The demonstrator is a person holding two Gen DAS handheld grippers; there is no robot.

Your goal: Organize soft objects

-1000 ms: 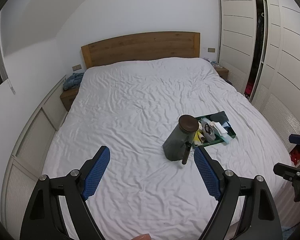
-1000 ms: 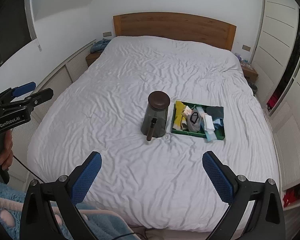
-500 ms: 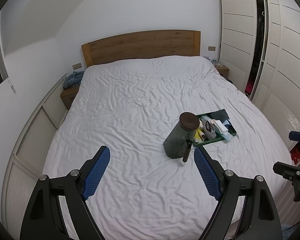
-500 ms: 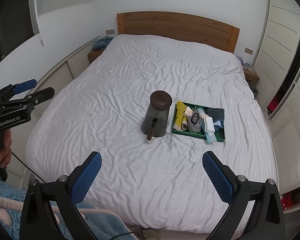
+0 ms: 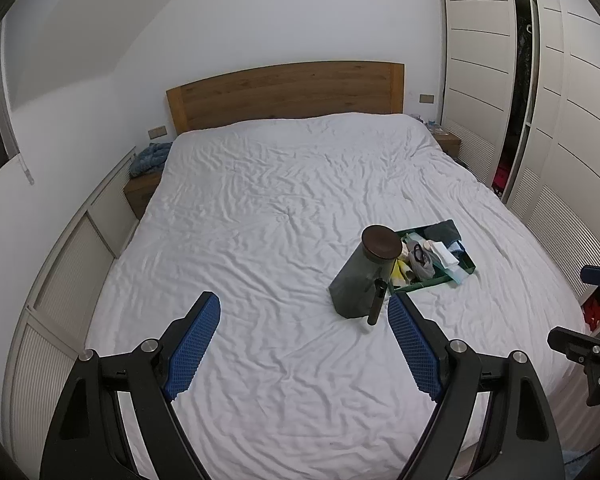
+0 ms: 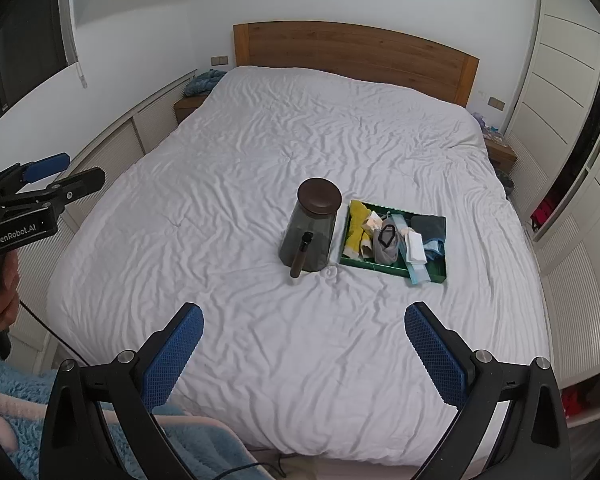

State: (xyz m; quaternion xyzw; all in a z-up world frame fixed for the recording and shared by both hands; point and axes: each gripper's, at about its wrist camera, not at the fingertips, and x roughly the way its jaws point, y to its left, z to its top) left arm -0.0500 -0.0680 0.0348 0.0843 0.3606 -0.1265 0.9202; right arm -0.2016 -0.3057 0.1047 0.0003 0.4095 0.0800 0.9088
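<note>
Both cameras have drawn slightly nearer the bed since a second ago, while the jug and tray lie where they did.

From the left wrist, the left tongs [image 5: 303,343] are spread wide with nothing between the blue pads. A dark jug [image 5: 360,280] with a brown lid stands at about one o'clock from them, its handle pointing back toward the camera. Just beyond and touching its far side sits the green tray [image 5: 466,268], at roughly two o'clock, packed with soft things [image 5: 428,256]: yellow cloth, a grey pouch, white and blue folded pieces. At three o'clock the other tool shows at the frame edge.

From the right wrist, the right tongs [image 6: 304,354] are likewise wide apart and empty. The bed [image 6: 260,144] fills the view; the jug [image 6: 312,232] stands at twelve o'clock, and the tray [image 6: 436,270] lies just right of it at one o'clock, long side running left to right across the view. The soft things [image 6: 388,236] lie inside it, whether sorted or awaiting sorting I cannot tell. My judgement: the right tongs face the tray more squarely, with the jug standing in the left pair's way.
</note>
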